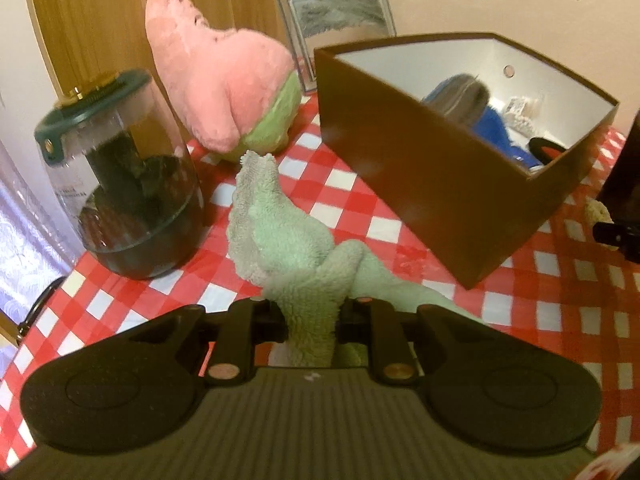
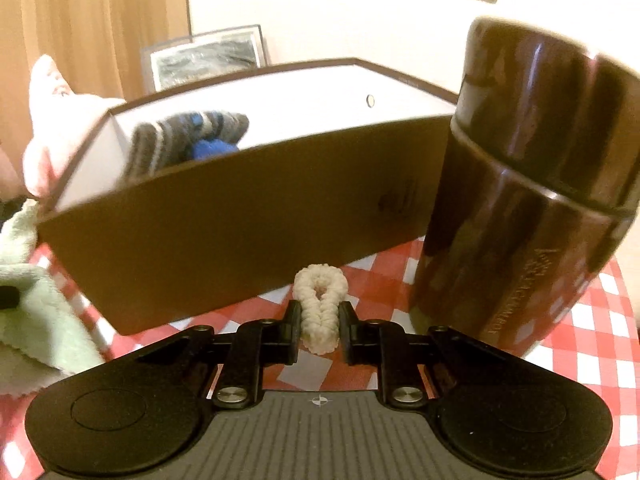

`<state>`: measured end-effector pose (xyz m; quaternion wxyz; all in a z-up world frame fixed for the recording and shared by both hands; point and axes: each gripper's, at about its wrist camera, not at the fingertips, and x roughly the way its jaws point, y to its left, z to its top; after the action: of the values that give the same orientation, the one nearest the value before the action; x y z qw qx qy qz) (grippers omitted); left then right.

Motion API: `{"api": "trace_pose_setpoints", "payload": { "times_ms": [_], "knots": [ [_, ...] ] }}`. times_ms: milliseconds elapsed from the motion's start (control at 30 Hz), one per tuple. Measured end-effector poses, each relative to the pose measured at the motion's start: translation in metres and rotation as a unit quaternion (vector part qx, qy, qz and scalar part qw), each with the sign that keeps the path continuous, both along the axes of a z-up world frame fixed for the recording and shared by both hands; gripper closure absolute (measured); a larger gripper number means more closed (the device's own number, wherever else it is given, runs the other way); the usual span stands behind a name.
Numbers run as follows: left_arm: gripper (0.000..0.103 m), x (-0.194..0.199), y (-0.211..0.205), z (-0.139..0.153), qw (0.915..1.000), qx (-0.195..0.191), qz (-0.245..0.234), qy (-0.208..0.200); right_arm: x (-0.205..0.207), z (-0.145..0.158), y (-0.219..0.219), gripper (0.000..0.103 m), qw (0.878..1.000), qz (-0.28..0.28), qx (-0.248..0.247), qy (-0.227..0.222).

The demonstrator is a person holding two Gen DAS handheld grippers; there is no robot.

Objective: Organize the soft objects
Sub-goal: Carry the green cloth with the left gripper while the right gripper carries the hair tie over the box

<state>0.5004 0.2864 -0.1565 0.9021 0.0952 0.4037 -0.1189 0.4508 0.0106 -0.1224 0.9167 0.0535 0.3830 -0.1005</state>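
My left gripper (image 1: 312, 320) is shut on a pale green towel (image 1: 276, 220), which rises bunched from between the fingers above the checked tablecloth. A brown box (image 1: 440, 184) with a white inside stands to the right; it holds a grey striped sock (image 1: 464, 96) and a blue soft item (image 1: 500, 132). A pink plush star (image 1: 216, 80) sits behind the towel. In the right wrist view my right gripper (image 2: 320, 324) is closed on a cream knitted scrunchie (image 2: 320, 300), just in front of the box (image 2: 240, 220). The towel also shows at the left there (image 2: 36, 312).
A clear jar with a green lid (image 1: 120, 184) stands at the left near the table edge. A tall dark brown canister (image 2: 532, 184) stands right of the box. A framed picture (image 1: 340, 16) leans on the wall behind. The red and white tablecloth (image 1: 560, 300) covers the table.
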Motion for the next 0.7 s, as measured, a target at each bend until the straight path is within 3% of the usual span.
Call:
{"api": "trace_pose_setpoints", "payload": {
  "times_ms": [400, 700],
  "knots": [
    [0.085, -0.041, 0.015, 0.069, 0.9976, -0.016, -0.013, -0.066, -0.030, 0.060, 0.021, 0.083, 0.999, 0.020, 0.027, -0.041],
    [0.085, -0.041, 0.005, 0.137, 0.9866, -0.034, -0.041, -0.154, -0.020, 0.101, 0.035, 0.083, 0.997, 0.027, 0.021, -0.076]
  ]
}}
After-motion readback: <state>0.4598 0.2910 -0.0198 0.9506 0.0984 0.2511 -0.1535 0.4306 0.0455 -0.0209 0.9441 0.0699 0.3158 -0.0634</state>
